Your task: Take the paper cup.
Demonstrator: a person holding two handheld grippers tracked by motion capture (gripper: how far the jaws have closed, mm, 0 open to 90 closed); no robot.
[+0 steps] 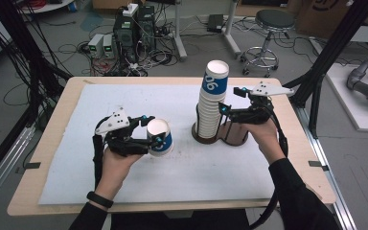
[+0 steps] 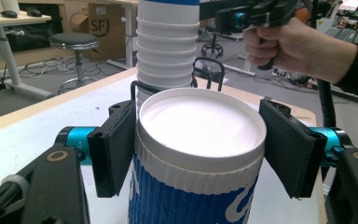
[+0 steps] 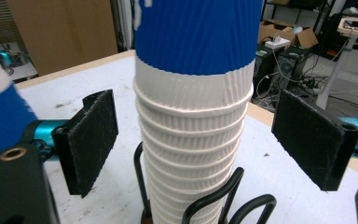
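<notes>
Cup [image 2: 200,154] pinched upside down in my left gripper [image 1: 153,139]; right gripper [image 3: 209,144] spread around the stack [image 1: 212,103]. Closing off-centre could tip it from the holder [image 1: 220,136].

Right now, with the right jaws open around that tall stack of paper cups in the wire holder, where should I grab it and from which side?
Grip the stack of cups on the white ribbed band under the top cup's blue sleeve, level, from the side where the right gripper already straddles it. The stack stands upright and narrows downward, and each rolled rim forms a ledge for the pads. Stay above the wire holder.
</notes>
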